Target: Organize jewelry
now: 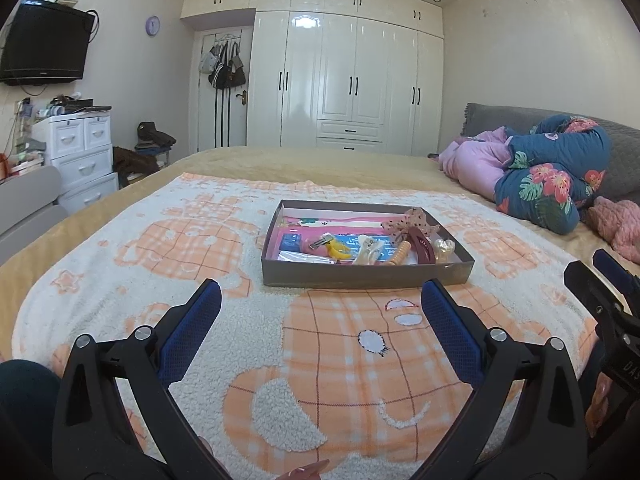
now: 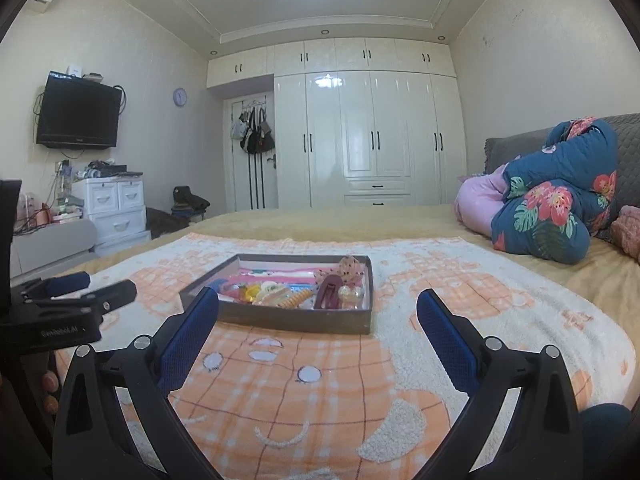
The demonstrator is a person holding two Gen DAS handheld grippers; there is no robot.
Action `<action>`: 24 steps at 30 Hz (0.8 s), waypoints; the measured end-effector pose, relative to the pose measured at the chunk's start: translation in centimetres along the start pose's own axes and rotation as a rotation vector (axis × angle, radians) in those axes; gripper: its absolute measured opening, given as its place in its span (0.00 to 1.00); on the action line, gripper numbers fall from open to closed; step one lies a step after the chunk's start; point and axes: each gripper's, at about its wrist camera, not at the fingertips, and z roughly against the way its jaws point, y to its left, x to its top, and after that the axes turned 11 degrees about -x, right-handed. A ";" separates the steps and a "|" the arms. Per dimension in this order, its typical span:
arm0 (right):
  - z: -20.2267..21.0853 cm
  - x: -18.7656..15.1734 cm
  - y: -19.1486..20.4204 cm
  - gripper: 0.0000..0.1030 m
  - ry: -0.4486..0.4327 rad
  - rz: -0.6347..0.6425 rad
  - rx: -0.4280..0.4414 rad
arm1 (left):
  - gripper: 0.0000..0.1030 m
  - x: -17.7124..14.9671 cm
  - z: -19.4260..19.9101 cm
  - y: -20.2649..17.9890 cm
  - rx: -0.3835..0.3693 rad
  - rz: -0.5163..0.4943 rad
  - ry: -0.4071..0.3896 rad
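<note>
A shallow grey box sits on an orange-and-white blanket on the bed. It holds several hair clips and accessories: a maroon claw clip, a dotted bow, a yellow clip and a white clip. My left gripper is open and empty, hovering above the blanket just short of the box. My right gripper is open and empty, also in front of the box, to the right of the left one. The maroon clip shows in the right wrist view too.
Folded floral and pink quilts lie at the bed's right by the grey headboard. A white wardrobe fills the far wall. A white drawer unit and a wall TV stand left of the bed.
</note>
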 end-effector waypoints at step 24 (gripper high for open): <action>-0.1 -0.3 0.0 0.94 0.015 0.002 -0.003 | 0.89 0.1 -0.2 0.2 0.014 0.002 -0.008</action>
